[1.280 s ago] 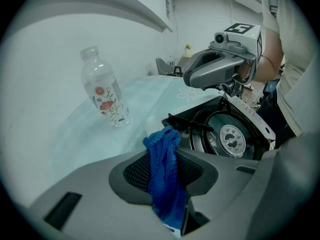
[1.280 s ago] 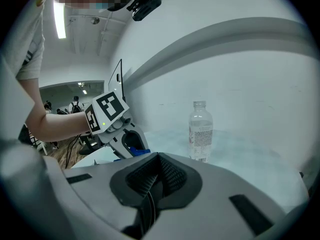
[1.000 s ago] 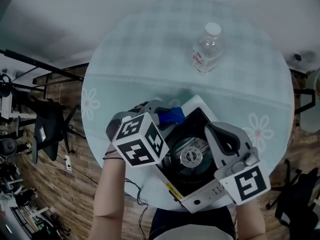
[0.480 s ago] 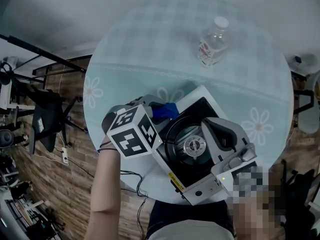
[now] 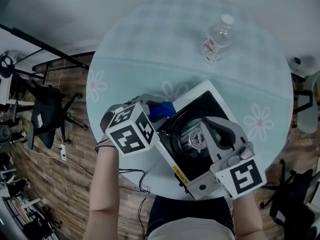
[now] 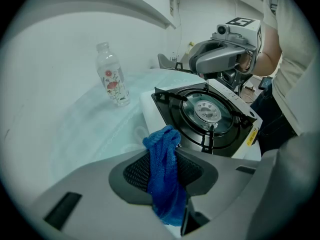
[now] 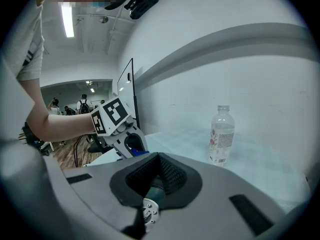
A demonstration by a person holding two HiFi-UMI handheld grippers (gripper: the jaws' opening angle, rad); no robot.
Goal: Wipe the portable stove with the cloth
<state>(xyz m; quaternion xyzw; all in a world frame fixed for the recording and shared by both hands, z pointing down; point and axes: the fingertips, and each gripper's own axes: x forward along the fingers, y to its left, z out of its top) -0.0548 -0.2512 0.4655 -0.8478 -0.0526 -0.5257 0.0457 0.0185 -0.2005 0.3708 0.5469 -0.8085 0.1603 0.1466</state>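
Round pale desk (image 5: 150, 44), head view: white, black-topped portable stove (image 5: 199, 110) at the near edge. Left gripper view: left gripper (image 6: 165, 166) pinches crumpled blue cloth (image 6: 161, 146) beside stove. Right gripper view: right gripper (image 7: 159, 171) pressed together, empty, above burner (image 7: 149, 211).

Fuzzy blue cloth (image 6: 162, 174), glossy black stove (image 6: 205, 120) top, clear plastic bottle (image 6: 112, 76).

portable stove (image 5: 210, 104): white, black top, flat, turned diagonal | cloth (image 5: 161, 110): blue, bunched, pinched in left gripper (image 6: 170, 171) beside stove
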